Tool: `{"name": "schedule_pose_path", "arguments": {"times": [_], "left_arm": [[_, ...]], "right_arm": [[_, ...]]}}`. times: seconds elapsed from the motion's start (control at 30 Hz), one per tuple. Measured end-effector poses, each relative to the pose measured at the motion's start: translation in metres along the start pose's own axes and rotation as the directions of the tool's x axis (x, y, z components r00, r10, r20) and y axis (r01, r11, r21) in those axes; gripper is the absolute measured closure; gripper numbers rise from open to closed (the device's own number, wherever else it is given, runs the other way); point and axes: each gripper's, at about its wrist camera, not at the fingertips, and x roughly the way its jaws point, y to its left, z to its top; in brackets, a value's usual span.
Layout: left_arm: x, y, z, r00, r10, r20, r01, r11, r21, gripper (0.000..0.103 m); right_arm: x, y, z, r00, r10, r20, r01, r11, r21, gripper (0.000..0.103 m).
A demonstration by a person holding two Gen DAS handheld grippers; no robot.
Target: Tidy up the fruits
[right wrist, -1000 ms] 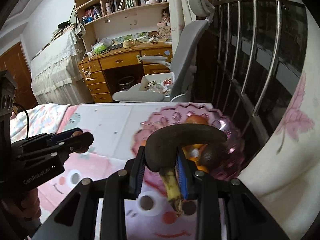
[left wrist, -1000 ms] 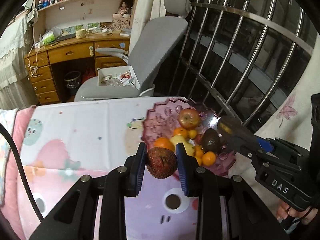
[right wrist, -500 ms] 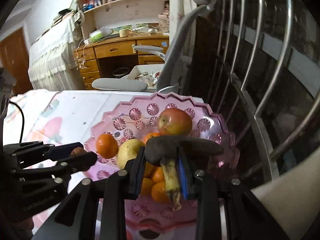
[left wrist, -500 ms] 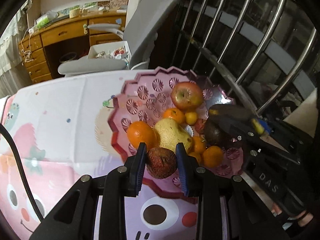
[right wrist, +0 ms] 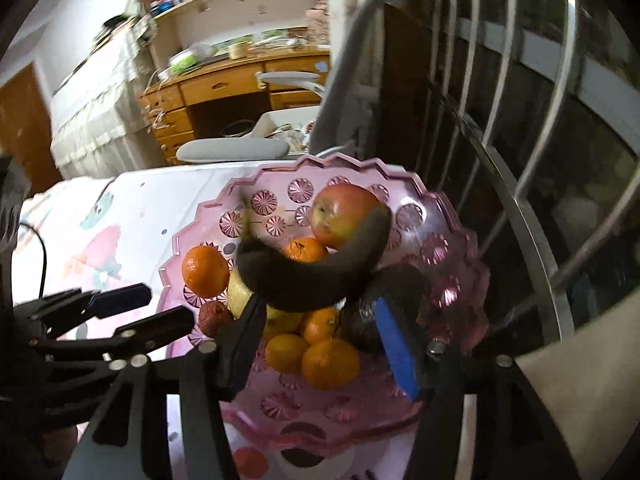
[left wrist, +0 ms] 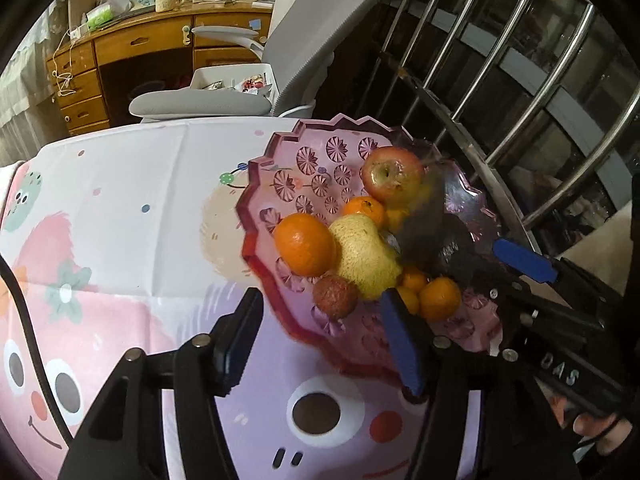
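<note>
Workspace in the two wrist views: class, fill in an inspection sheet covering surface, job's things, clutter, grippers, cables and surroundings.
Surface: cartoon-print tablecloth.
Job's things: pink bowl holds an apple, large orange, pear, small oranges, a brown round fruit and a blackened banana.
Clutter: nothing seen on the cloth.
Grippers: left gripper open, empty; right gripper open, banana lying beyond its fingers.
Cables: black cable at left edge.
Surroundings: grey chair, wooden desk, metal bars.

Light: dim, warm indoor | Blur: banana (right wrist: 316,276) smeared, right view background soft | Edges: heavy fisheye bending, black vignette corners
</note>
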Motion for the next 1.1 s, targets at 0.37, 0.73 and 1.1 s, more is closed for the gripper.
{"name": "schedule_pose_path", "arguments": {"times": [0.37,0.73,1.1], "left_arm": [[-0.066,0.053,-0.057,0.990,-0.089,-0.108,0.092,0.995,0.024,0.034],[-0.152,0.128,-0.127,0.973,-0.044,-0.227,0.064,0.995,0.081,0.024],[-0.231,0.179,-0.137,0.983,0.080,-0.165,-0.080,0.997,0.010,0.024]], "right_arm": [[-0.033,0.025,-0.058,0.990,-0.037,-0.135,0.078,0.947,0.313,0.038],[-0.052,0.138,-0.142,0.965,0.024,-0.261,0.099,0.889,0.448,0.032],[-0.095,0.232,-0.133,0.946,0.116,-0.303,-0.047,0.973,0.226,0.023]]}}
